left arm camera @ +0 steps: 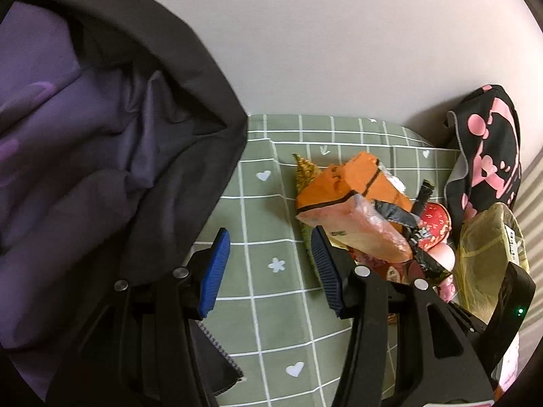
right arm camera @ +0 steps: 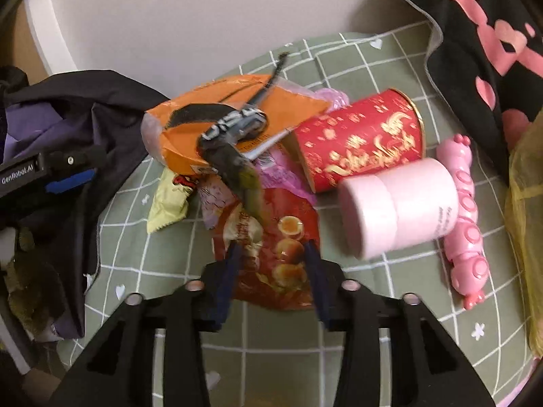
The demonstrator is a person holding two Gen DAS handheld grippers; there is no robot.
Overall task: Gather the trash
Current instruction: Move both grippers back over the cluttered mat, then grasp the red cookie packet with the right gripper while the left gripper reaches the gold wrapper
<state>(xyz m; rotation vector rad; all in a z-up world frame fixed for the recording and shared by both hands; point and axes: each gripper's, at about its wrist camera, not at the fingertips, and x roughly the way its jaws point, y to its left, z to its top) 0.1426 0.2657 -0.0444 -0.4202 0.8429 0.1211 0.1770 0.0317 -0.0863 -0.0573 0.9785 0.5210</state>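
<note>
A heap of trash lies on the green checked tablecloth (right arm camera: 339, 339). It holds an orange packet (right arm camera: 220, 118) (left arm camera: 353, 186), a black wrapper strip (right arm camera: 230, 142), a yellow wrapper (right arm camera: 169, 207) and a red snack bag (right arm camera: 275, 237). My right gripper (right arm camera: 273, 247) points down at the red snack bag. Its dark pads flank the bag, which lies flat and uncrumpled between them. My left gripper (left arm camera: 269, 237) hangs open over bare cloth just left of the heap, with nothing between its blue pads (left arm camera: 217, 264).
A red can (right arm camera: 363, 139), a pink cylinder (right arm camera: 400, 203) and a pink toy (right arm camera: 465, 220) lie right of the heap. A black cloth with pink print (left arm camera: 488, 156) and a yellow-green bag (left arm camera: 485, 254) stand at the right. A dark jacket (left arm camera: 101, 135) fills the left, against the wall (left arm camera: 339, 51).
</note>
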